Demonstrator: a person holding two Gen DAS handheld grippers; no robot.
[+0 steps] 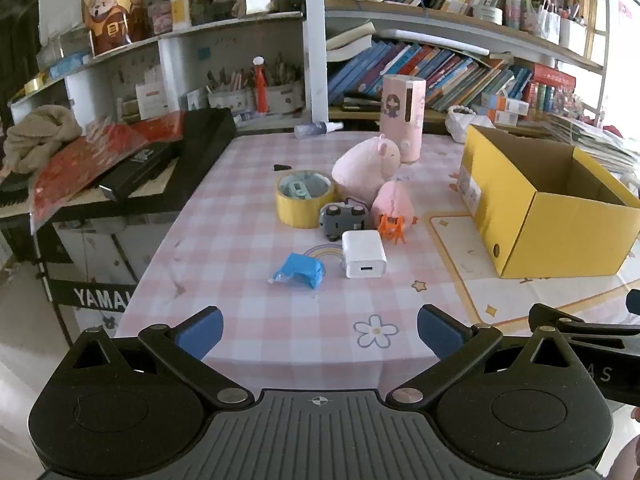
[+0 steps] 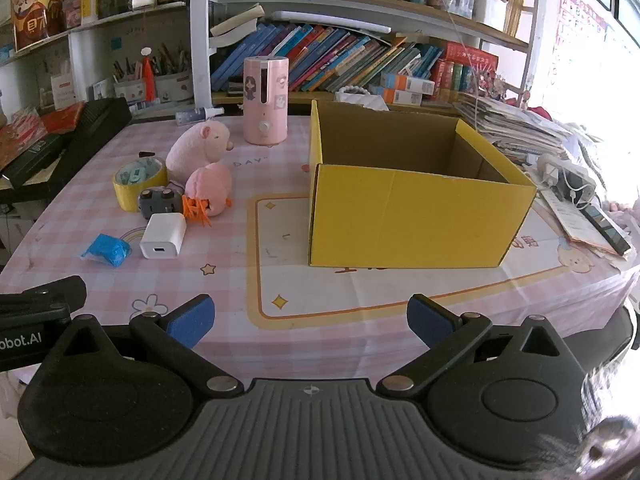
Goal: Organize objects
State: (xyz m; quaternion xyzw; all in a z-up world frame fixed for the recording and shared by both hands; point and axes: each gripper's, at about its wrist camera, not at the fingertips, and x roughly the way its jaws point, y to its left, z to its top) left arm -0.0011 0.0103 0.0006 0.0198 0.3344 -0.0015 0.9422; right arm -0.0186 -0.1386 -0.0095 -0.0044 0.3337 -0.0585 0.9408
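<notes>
A cluster of small objects lies on the pink checked tablecloth (image 1: 240,240): a white charger cube (image 1: 363,254), a blue crumpled packet (image 1: 298,271), a grey toy car (image 1: 345,217), an orange plastic toy (image 1: 391,227), a yellow tape roll (image 1: 305,198) and two pink plush toys (image 1: 366,166) (image 1: 393,200). An open yellow cardboard box (image 2: 416,188) stands empty to their right. My left gripper (image 1: 320,330) is open and empty at the table's front edge, facing the cluster. My right gripper (image 2: 310,318) is open and empty in front of the box.
A pink cylindrical humidifier (image 2: 266,100) and a spray bottle (image 2: 198,114) stand behind the toys. A black keyboard (image 1: 160,160) sits to the left. Bookshelves (image 2: 360,60) line the back. Papers, a power strip and a phone (image 2: 604,226) lie right of the box.
</notes>
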